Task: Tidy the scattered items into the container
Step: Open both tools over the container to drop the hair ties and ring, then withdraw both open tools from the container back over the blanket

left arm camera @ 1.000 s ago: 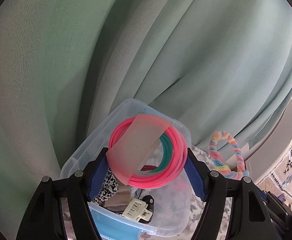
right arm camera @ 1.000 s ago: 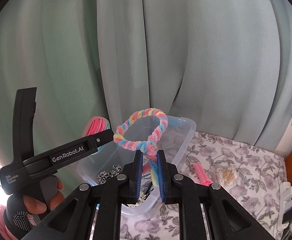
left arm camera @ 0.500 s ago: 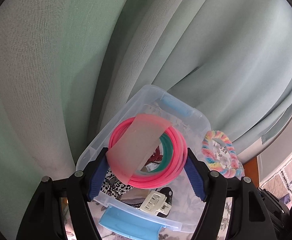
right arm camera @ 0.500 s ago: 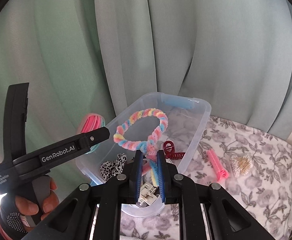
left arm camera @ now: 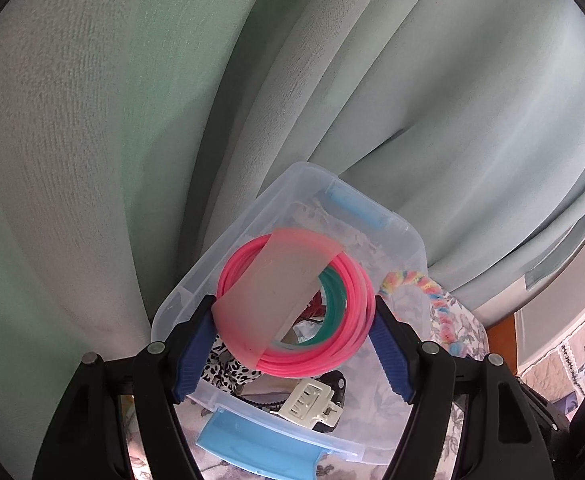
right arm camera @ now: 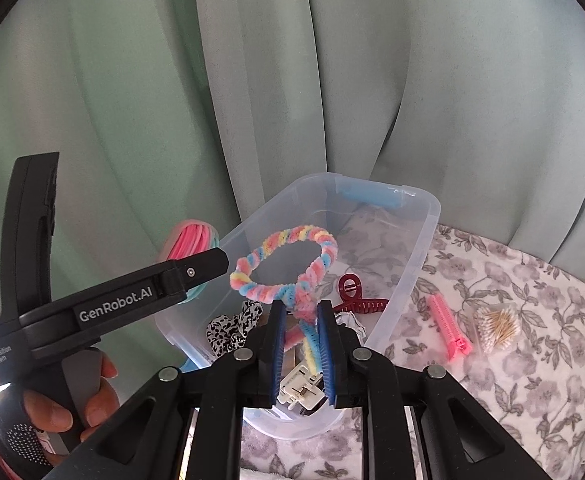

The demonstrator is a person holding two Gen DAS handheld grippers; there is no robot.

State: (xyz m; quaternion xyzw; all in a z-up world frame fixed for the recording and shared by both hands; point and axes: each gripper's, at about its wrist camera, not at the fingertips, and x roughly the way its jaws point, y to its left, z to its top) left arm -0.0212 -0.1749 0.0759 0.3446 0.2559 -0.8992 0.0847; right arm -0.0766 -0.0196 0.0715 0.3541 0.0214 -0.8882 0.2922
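A clear plastic container (right arm camera: 428, 216) with blue latches stands on a floral cloth against a green curtain. My left gripper (left arm camera: 294, 320) is shut on a bundle of pink and green rings (left arm camera: 344, 344) wrapped in a translucent pink band, held over the container's (left arm camera: 372, 216) near-left corner. My right gripper (right arm camera: 300, 312) hovers over the container's near end. Its jaws are opening, but the pads still touch the twisted stem of a pastel pipe-cleaner loop (right arm camera: 292, 235), which stands upright above them. Inside lie a black-and-white scrunchie (right arm camera: 232, 326), a dark red claw clip (right arm camera: 356, 296) and a cream claw clip (right arm camera: 300, 384).
On the floral cloth (right arm camera: 512, 280) right of the container lie a pink roller clip (right arm camera: 448, 328) and a bag of cotton swabs (right arm camera: 496, 326). The green curtain (right arm camera: 332, 80) hangs close behind the container. A person's gloved hand (right arm camera: 52, 412) grips the left tool.
The right gripper has come down and forward over the container with the loop, and its jaws have parted a little. The left gripper has tipped slightly downward, still holding the rings.
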